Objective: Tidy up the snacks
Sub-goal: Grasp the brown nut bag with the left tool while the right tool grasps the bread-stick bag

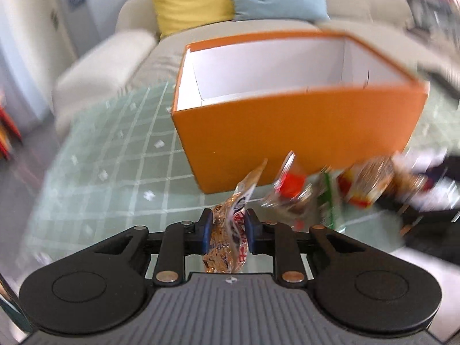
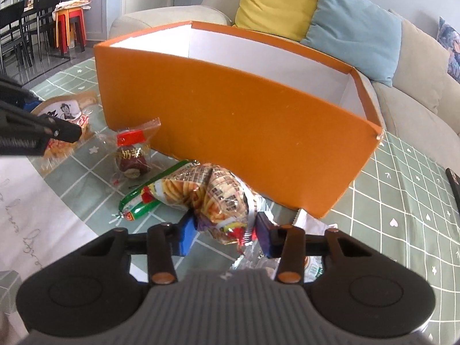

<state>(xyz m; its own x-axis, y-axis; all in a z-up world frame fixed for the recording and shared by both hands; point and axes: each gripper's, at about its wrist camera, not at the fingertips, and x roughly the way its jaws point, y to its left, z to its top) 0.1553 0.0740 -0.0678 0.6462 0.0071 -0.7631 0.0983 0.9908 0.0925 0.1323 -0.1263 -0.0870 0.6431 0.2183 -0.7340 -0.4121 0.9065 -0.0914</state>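
An open orange box (image 1: 302, 126) with a white inside stands on the glass table, just beyond both grippers. My left gripper (image 1: 228, 224) is shut on a crinkly brown snack packet (image 1: 227, 241) that hangs between its blue pads, lifted off the table. My right gripper (image 2: 225, 230) is shut on a bag of fries-like snacks (image 2: 218, 198) low at the foot of the orange box (image 2: 230, 120). Beside it lie a red-topped packet (image 2: 132, 155) and a green packet (image 2: 141, 201). The left wrist view is blurred.
A beige sofa (image 2: 417, 100) with a yellow cushion (image 2: 276, 3) and a blue cushion (image 2: 353, 28) runs behind the table. A green checked rug (image 2: 402, 201) shows through the glass. A dark flat object (image 2: 454, 184) lies at the right edge. Chairs and stools (image 2: 69, 26) stand far left.
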